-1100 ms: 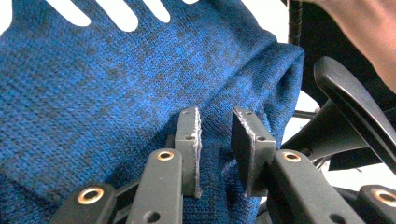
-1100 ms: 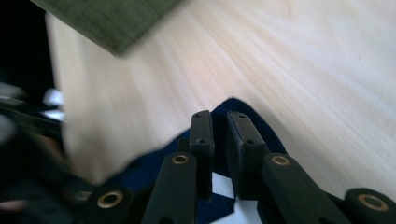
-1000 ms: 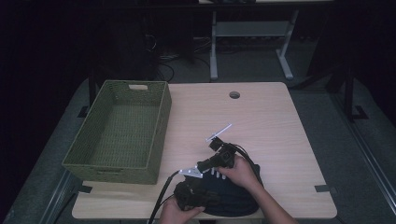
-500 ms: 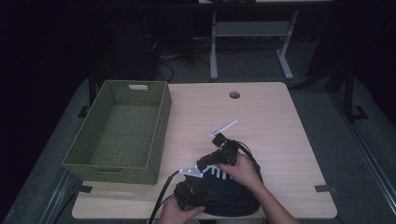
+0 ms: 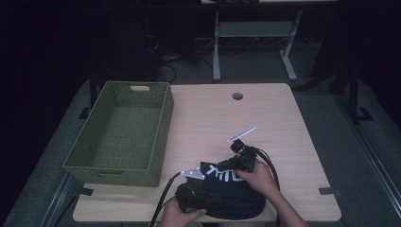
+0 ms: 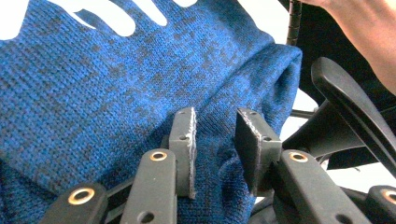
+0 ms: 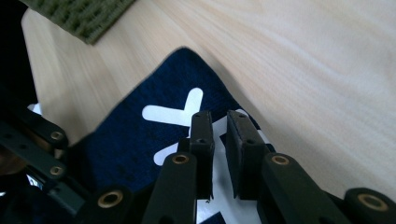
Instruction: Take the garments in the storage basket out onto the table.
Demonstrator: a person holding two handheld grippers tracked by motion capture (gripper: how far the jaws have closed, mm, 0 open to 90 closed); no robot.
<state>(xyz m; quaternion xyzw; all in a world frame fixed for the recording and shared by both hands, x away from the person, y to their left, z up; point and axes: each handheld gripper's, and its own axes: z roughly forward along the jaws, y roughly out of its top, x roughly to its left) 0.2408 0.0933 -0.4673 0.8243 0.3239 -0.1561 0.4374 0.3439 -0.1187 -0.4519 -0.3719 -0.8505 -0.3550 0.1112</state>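
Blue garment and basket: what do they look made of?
Blue garment: looks like knitted fabric, matte, heathered blue; fine knit rows show in the left gripper view, with flat white printed marks, probably a smooth print. Basket: seems woven, olive green and matte; a regular weave covers its walls and floor, though fibre or plastic cannot be told.

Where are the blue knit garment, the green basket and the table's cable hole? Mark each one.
blue knit garment point(image 6: 93, 74): left gripper view, on the plain knit fabric.
green basket point(image 5: 163, 125): high view, on its right wall.
table's cable hole point(image 5: 237, 96): high view, on the middle of the hole.
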